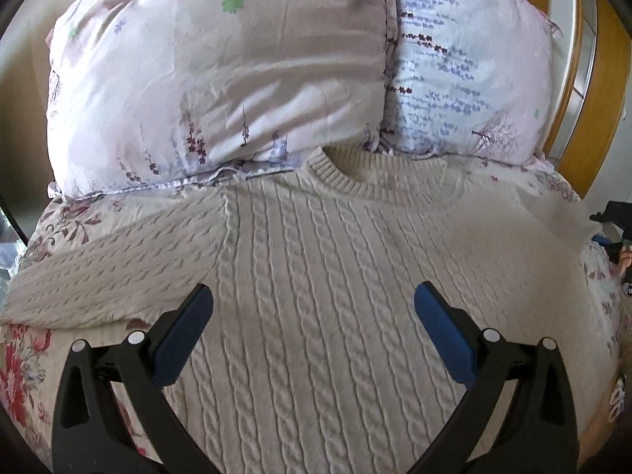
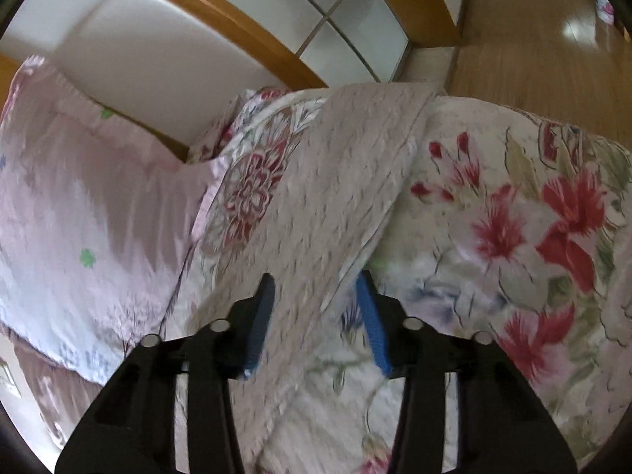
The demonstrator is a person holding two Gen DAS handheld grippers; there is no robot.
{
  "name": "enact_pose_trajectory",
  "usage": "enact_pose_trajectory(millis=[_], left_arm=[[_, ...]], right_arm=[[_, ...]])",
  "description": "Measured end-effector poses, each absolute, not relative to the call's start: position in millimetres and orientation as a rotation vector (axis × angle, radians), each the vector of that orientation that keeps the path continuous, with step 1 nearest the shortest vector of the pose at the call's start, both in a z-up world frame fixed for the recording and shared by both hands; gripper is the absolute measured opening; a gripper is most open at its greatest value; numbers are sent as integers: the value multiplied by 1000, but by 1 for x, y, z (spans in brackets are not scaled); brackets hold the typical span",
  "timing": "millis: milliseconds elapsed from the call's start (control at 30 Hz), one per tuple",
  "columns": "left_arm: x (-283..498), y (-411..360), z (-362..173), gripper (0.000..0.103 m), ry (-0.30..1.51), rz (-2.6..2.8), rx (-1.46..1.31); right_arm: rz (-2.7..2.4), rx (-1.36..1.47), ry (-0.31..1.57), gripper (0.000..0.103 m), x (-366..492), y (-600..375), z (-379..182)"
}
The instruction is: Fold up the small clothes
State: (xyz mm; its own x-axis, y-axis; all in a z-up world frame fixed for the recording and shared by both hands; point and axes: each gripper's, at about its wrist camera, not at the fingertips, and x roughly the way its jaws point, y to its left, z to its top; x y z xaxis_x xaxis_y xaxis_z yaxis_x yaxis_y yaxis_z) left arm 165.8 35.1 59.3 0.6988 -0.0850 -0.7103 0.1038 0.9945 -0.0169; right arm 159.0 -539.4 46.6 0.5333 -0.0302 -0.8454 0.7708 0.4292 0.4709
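A cream cable-knit sweater [image 1: 316, 276] lies flat and face up on the bed, its round collar [image 1: 375, 181] toward the pillows. One sleeve [image 1: 98, 276] stretches out to the left. My left gripper [image 1: 313, 287] hovers over the sweater's chest, open, with nothing between its blue pads [image 1: 185, 335]. In the right wrist view the other sleeve [image 2: 328, 181] runs away across the floral cover. My right gripper [image 2: 316, 275] points down at it with the jaws partly closed. The sleeve lies between the fingers, still flat, and the picture is blurred.
Two pale floral pillows [image 1: 217, 71] [image 1: 466, 79] rest against the wooden headboard [image 2: 237, 27], just behind the collar. A flowered bed cover [image 2: 513, 217] lies under the sweater. The bed's edge and wooden floor [image 2: 533, 39] are beyond the sleeve's cuff.
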Motion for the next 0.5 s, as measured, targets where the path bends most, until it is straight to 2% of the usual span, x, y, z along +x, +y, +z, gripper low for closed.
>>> enact_pose_trajectory(millis=[333, 500], left_arm=[[180, 27, 57, 101, 798, -140, 26], [188, 25, 52, 101, 835, -171, -10]], right_arm=[[-615, 977, 855, 11, 152, -544, 44], [-584, 837, 825, 9, 164, -529, 61]])
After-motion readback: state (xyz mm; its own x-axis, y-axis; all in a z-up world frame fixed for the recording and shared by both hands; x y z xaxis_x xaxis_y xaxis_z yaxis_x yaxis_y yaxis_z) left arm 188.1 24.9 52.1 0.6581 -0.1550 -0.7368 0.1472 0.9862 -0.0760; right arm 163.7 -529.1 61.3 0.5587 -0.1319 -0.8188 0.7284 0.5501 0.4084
